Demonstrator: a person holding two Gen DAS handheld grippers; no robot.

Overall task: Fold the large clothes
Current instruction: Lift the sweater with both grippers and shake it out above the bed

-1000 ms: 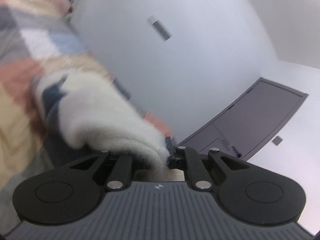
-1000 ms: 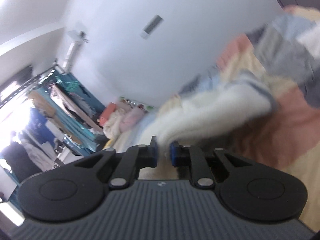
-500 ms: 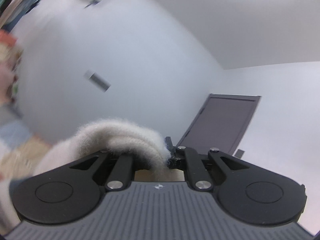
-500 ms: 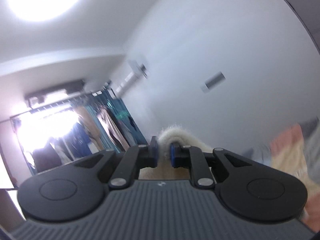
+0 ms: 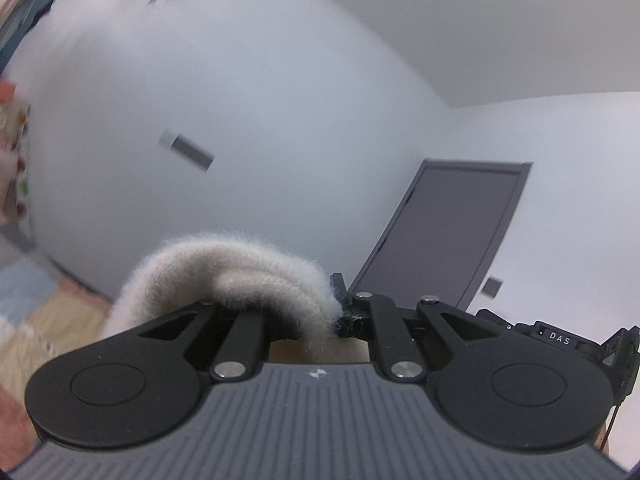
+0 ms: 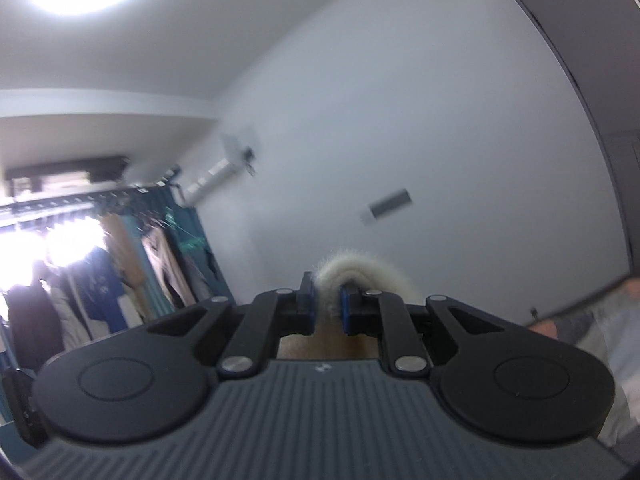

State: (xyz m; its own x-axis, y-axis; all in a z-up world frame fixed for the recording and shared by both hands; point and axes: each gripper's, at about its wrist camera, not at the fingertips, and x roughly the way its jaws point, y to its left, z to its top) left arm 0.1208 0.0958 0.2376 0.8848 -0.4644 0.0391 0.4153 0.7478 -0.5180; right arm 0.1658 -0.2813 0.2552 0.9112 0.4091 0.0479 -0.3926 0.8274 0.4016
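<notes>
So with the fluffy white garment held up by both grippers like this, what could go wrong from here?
1. The right gripper pinches only a thin edge of the fluffy white garment, so the fuzzy fabric may slip out.
2. In the left gripper the fabric is bunched in a thick roll, so the fold may come out uneven.
3. Both cameras see mostly wall; the hanging part is hidden, so it may drag or twist unnoticed.

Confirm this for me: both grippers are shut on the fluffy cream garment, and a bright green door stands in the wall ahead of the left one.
Not quite. The door is dark grey, not bright green, as the left wrist view shows. The rest holds: the left gripper and the right gripper are each shut on the fluffy cream garment.
</notes>
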